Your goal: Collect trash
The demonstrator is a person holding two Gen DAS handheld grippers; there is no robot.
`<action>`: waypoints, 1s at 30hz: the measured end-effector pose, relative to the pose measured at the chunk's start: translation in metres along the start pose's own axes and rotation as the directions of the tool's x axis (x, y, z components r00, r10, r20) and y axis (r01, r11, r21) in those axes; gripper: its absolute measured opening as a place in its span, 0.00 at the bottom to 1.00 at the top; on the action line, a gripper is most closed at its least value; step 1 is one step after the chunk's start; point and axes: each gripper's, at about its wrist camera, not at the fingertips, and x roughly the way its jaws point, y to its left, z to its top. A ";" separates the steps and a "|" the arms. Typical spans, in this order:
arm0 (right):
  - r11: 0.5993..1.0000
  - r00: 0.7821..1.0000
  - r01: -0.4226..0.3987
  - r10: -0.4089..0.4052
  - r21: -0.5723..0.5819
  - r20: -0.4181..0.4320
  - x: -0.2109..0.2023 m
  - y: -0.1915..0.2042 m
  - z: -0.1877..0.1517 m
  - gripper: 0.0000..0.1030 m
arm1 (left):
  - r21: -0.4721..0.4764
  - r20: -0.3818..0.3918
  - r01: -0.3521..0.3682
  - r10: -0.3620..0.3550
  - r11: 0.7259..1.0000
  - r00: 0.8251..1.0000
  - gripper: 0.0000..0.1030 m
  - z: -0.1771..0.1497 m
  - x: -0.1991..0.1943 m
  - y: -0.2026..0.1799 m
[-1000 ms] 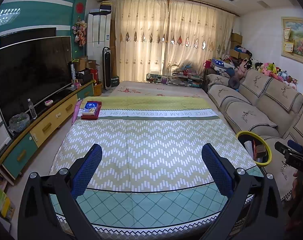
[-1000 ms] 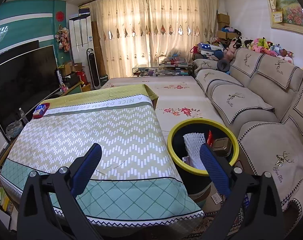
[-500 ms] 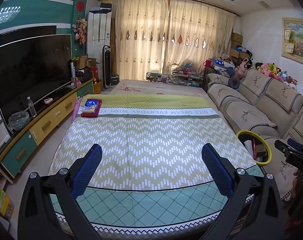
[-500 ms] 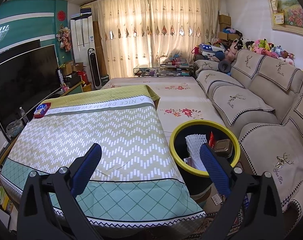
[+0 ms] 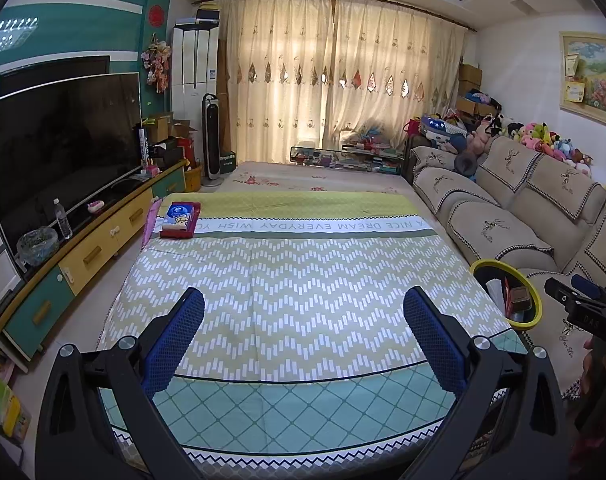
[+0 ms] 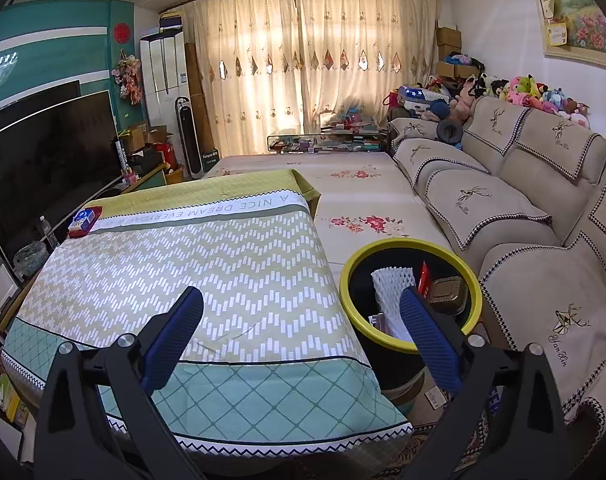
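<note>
A black trash bin with a yellow rim (image 6: 410, 246) stands between the cloth-covered table (image 6: 223, 264) and the sofa; the bin (image 5: 503, 266) also shows at the right of the left wrist view. Inside lie white foam netting (image 6: 393, 290), a red wrapper (image 6: 424, 278) and a brown box (image 6: 447, 290). My right gripper (image 6: 301, 306) hovers open over the table's near right corner, just left of the bin, holding nothing. My left gripper (image 5: 303, 304) hangs open and empty above the table's near edge. The right gripper's body (image 5: 583, 312) shows at the right edge of the left wrist view.
A red tray with a blue tissue pack (image 5: 179, 219) sits at the table's far left corner. A TV (image 5: 59, 148) on a low cabinet lines the left wall. The beige sofa (image 6: 523, 216) runs along the right, soft toys on its back. A floral mat covers the floor beyond.
Both views have shifted slightly, with the table a little lower and nearer in each. The grippers stay open and empty.
</note>
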 end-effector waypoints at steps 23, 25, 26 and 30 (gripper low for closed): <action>1.000 1.000 -0.008 0.008 -0.003 -0.005 0.003 0.002 -0.002 0.91 | -0.002 -0.008 0.000 0.000 1.000 1.000 0.95 -0.001 0.001 0.000; 1.000 1.000 -0.008 0.008 -0.003 -0.005 0.003 0.002 -0.002 0.91 | -0.002 -0.009 0.000 0.000 1.000 1.000 0.95 -0.001 0.001 0.000; 1.000 1.000 -0.008 0.008 -0.003 -0.006 0.003 0.002 -0.002 0.91 | -0.002 -0.009 0.000 0.000 1.000 1.000 0.95 -0.001 0.001 0.000; 1.000 1.000 -0.008 0.008 -0.003 -0.007 0.003 0.002 -0.002 0.91 | -0.001 -0.009 -0.002 0.002 1.000 1.000 0.95 -0.001 0.001 0.000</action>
